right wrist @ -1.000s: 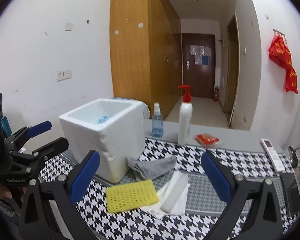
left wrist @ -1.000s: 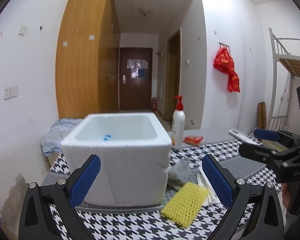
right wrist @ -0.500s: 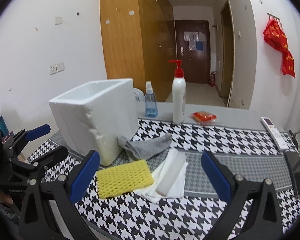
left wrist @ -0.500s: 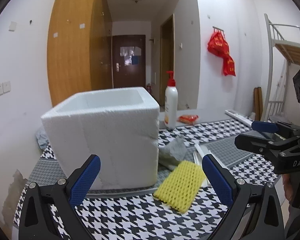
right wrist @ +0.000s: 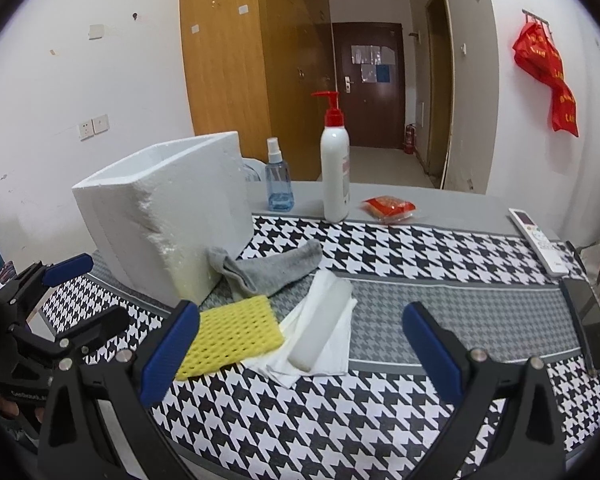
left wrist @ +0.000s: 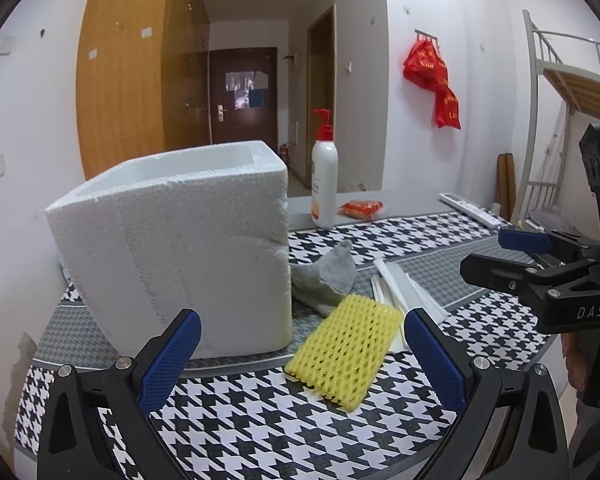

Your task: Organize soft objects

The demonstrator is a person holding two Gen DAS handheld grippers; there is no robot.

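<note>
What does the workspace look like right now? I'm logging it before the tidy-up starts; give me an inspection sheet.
Surface: table under a houndstooth cloth.
Job's things: foam box upright, open-topped; grey sock against it; yellow sponge, white cloth with a white roll on it.
Clutter: pump bottle, spray bottle, red packet, remote, phone.
Grippers: left gripper and right gripper open, empty.
Cables: nothing seen.
Surroundings: wardrobe, door, red bag on the wall.
</note>
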